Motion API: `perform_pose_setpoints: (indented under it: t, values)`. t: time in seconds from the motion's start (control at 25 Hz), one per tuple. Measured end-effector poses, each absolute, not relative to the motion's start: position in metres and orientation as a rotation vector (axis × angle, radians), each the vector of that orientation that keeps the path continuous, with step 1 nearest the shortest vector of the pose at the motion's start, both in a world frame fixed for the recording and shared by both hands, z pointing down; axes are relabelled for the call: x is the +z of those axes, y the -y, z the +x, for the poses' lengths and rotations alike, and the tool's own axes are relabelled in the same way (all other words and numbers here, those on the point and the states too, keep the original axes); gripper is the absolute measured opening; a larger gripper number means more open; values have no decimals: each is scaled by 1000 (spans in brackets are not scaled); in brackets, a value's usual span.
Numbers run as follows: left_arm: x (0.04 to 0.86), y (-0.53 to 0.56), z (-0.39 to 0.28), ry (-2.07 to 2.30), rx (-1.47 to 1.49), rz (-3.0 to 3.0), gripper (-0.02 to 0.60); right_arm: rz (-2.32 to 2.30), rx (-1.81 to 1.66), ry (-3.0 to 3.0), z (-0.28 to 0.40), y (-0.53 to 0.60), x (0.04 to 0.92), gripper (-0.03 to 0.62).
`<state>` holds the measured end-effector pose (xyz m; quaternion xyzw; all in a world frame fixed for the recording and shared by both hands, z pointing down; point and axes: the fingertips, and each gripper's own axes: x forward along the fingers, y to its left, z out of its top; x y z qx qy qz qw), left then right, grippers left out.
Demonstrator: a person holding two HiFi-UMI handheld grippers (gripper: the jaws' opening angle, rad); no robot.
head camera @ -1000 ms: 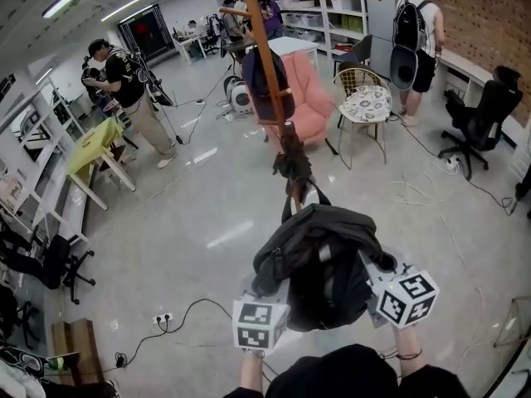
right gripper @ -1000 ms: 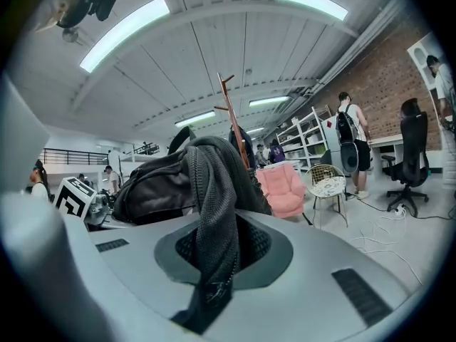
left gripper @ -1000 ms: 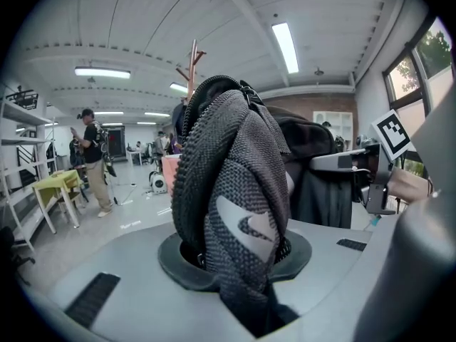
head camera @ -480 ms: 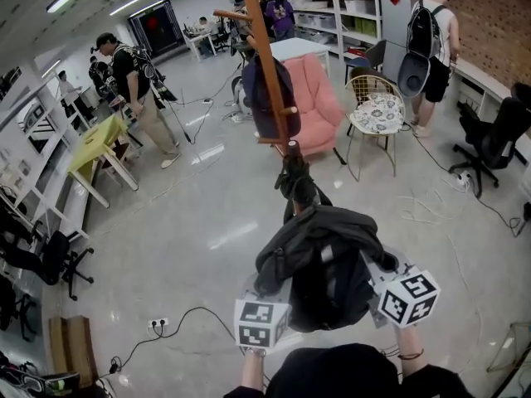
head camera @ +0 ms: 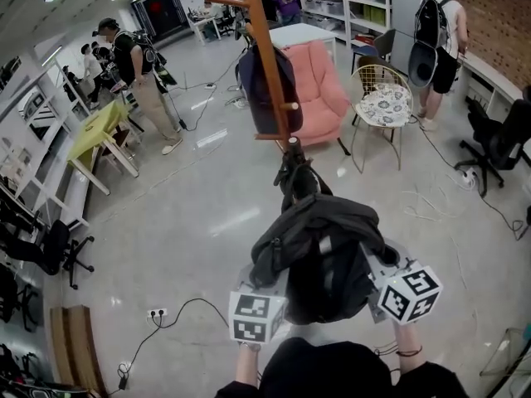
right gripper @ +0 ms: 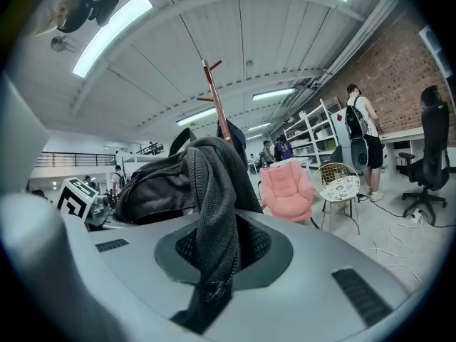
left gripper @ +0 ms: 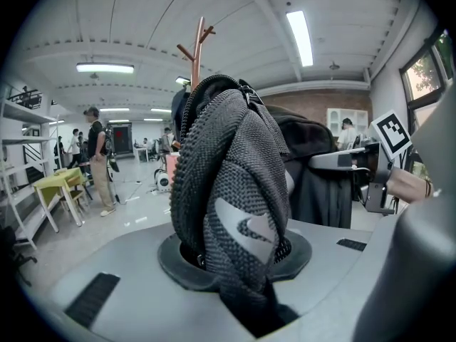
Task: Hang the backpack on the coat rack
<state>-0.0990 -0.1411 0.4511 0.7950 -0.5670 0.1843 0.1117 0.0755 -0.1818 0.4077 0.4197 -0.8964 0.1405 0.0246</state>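
Dark grey mesh fills the left gripper: its jaws stand partly apart, clamped on a thick padded strap (a pale logo shows on it) that rises straight up between them. To the right of it the black backpack is held in the air between the two grippers, its bulk draped over both. The right gripper has its jaws almost together, pinching a thinner mesh strap that drops into the gap. Beyond the backpack stands the wooden coat rack, apart from it, with another dark bag hanging on it.
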Motion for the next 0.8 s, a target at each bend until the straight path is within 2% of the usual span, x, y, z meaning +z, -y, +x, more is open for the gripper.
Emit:
perform_pose_setpoints:
  t: [0.8]
  values:
    - [427,259,-110,1666,521,2366,112,1340,408,2798,64,300,379,38]
